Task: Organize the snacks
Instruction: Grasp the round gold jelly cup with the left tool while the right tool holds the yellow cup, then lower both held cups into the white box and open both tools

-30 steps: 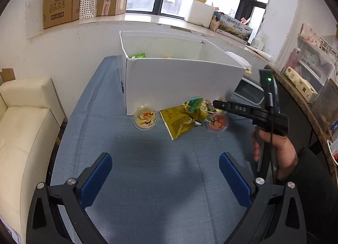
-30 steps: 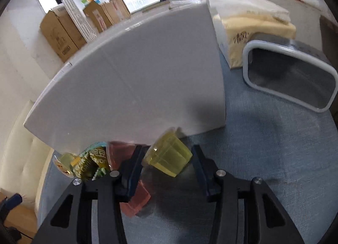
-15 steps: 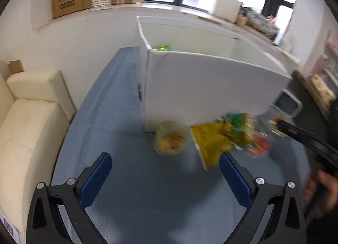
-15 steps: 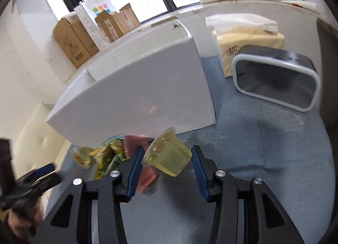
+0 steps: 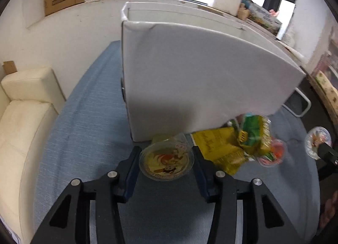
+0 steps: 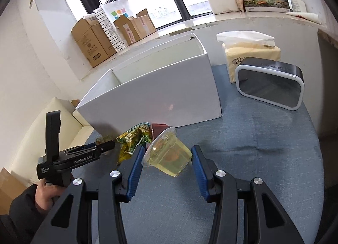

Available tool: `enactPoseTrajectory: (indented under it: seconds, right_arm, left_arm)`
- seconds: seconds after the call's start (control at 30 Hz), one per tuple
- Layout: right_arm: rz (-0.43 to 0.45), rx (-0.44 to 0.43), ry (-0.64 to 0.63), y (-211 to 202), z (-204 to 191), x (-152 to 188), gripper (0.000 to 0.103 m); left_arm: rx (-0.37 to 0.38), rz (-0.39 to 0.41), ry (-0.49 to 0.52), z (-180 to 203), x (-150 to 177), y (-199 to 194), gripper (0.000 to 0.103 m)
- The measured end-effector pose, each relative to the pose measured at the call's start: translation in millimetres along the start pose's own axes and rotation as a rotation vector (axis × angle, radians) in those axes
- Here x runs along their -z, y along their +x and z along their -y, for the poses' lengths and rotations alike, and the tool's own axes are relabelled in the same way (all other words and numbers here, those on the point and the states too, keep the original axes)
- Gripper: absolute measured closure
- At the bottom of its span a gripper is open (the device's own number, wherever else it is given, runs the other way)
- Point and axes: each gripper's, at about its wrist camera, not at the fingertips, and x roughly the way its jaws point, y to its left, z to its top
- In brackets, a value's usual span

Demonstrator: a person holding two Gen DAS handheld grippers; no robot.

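Observation:
My left gripper has its blue pads on both sides of a yellow jelly cup that sits on the blue tablecloth in front of the white box. Whether the pads press it is not clear. A yellow packet, a green snack bag and a red jelly cup lie to its right. My right gripper is shut on a clear yellow jelly cup, tilted and held above the table. That cup also shows at the right edge of the left wrist view.
A dark speaker and a tissue pack stand right of the white box. A cream sofa is left of the table. Cardboard boxes line the window sill.
My left gripper has moved forward and down to the yellow jelly cup and its fingers have narrowed around it. My right gripper has lifted its jelly cup up and back from the box.

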Motion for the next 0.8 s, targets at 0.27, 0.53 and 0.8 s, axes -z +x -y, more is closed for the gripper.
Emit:
enactPoseTrajectory:
  seconds: [0.27, 0.53, 0.8]
  right_arm:
    - [0.015, -0.038, -0.014, -3, -20, 0, 0.053]
    - [0.072, -0.06, -0.06, -17, -45, -22, 0.053]
    - [0.138, -0.023, -0.116, -7, -56, -83, 0.053]
  left_arm:
    - [0.068, 0.102, 0.075, 16, 10, -60, 0.051]
    - [0.135, 0.251, 0.104, 30, -24, -122, 0.051]
    - [0.121, 0.335, 0.127, 39, -93, -123, 0.051]
